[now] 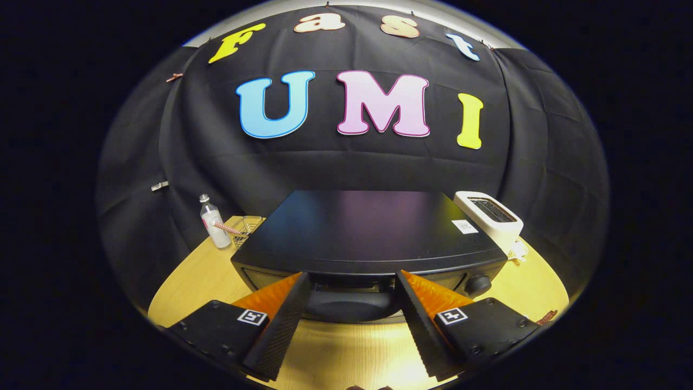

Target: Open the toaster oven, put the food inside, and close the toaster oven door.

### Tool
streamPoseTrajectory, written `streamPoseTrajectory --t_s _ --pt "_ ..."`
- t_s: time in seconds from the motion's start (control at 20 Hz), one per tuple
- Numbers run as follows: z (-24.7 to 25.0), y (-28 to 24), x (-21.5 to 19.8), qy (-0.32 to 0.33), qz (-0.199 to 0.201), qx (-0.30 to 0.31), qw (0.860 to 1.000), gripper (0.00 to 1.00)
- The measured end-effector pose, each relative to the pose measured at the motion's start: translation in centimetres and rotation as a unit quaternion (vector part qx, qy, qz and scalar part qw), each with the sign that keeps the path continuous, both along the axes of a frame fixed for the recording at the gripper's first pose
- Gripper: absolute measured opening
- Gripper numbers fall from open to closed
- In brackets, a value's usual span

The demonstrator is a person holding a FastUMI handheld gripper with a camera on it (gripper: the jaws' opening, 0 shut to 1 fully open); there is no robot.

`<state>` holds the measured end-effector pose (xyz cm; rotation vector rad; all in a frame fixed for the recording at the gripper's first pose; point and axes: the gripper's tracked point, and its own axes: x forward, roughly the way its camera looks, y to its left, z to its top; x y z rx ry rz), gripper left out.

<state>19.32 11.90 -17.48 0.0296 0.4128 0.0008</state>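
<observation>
A black toaster oven [368, 227] stands on the wooden table [520, 292], seen from above its front edge, with its door closed. The door's dark handle [349, 304] runs across the front, just below the top edge. My gripper [352, 276] is open, its two fingers spread wide to either side of the handle, tips close to the oven's front. Whether the fingers touch the handle's ends is hard to tell. A round knob [479, 283] sits on the oven's front, right of the right finger.
A white pop-up toaster [490, 216] stands behind the oven's right corner. A small clear bottle [213, 222] and a glass [250, 225] stand behind its left corner. A small reddish item [547, 316] lies at the table's right edge.
</observation>
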Motion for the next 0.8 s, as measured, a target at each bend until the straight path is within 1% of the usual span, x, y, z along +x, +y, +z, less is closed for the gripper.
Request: streamPoseTrajectory --t_s 0.1,0.15,0.3,0.6,0.8 --pt "-0.4 -0.1 0.5 0.003 -0.01 0.002 1.0 0.99" --pt "-0.4 -0.1 0.4 0.002 -0.008 -0.005 1.0 0.97" --pt "-0.8 0.2 -0.1 0.002 -0.003 -0.003 1.0 0.98" --pt "-1.7 0.2 -3.7 0.01 0.002 0.002 1.0 0.97" --pt "-3.1 0.4 -7.0 0.022 0.017 0.01 1.0 0.97"
